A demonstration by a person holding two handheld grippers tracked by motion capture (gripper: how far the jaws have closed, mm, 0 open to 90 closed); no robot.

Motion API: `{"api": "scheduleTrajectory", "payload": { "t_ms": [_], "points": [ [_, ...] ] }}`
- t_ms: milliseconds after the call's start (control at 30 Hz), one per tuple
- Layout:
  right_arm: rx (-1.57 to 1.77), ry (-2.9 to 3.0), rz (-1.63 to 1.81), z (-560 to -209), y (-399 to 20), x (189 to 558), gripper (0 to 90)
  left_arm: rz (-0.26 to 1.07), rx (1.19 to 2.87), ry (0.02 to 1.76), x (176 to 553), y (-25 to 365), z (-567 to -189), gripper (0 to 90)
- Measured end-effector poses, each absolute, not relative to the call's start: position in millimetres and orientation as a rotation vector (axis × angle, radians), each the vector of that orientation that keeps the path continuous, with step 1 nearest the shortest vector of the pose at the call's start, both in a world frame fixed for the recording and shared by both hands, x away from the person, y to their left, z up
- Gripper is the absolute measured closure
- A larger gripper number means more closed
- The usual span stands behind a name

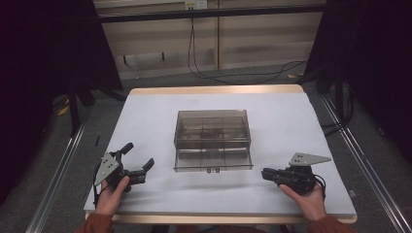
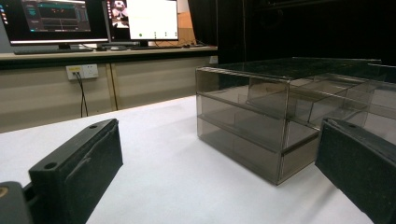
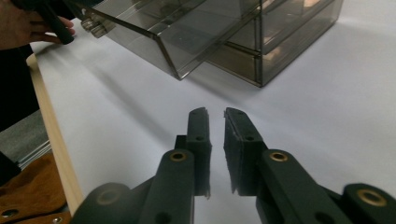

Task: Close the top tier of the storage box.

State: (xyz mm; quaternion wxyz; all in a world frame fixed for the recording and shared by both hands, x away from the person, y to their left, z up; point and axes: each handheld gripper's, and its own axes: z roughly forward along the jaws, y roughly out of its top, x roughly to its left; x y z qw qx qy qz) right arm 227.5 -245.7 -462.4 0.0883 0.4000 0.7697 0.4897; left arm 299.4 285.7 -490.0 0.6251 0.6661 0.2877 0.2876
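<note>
Both my grippers rest low on the table, a smoky plastic drawer box between them.

My left gripper (image 1: 138, 162) lies by the near left edge, jaws spread wide and empty, angled toward the box (image 1: 212, 138). The box sits mid-table, its lower drawer (image 1: 213, 160) pulled out toward me; what lies inside is hard to make out. My right gripper (image 1: 266, 174) points left at it, well apart, jaws nearly pressed together on nothing.

Clear smoky plastic drawer box (image 1: 212, 140), shiny and smooth. Under the box, flat white matt table cover (image 1: 291, 126), pale wood edge (image 1: 214, 90). Near the box, dull black gripper pads (image 3: 204, 140).
</note>
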Motion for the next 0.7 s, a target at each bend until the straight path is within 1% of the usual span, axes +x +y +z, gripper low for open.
{"api": "scheduleTrajectory", "payload": {
  "t_ms": [67, 100, 167, 700],
  "points": [
    [1.185, 2.298, 1.462, -462.3, -244.7, 227.4, 85.1, 0.66, 1.529, 0.66, 299.4, 285.7, -490.0, 0.8],
    [1.177, 2.306, 1.475, -462.0, -243.6, 227.2, 88.6, 0.66, 1.528, 0.66, 299.4, 285.7, -490.0, 0.8],
    [1.169, 2.31, 1.484, -461.9, -242.9, 227.3, 90.0, 0.66, 1.528, 0.66, 299.4, 285.7, -490.0, 0.8],
    [1.094, 2.389, 1.498, -461.3, -225.5, 227.0, 90.0, 0.659, 1.528, 0.661, 299.4, 285.8, -490.0, 0.8]
  ]
}}
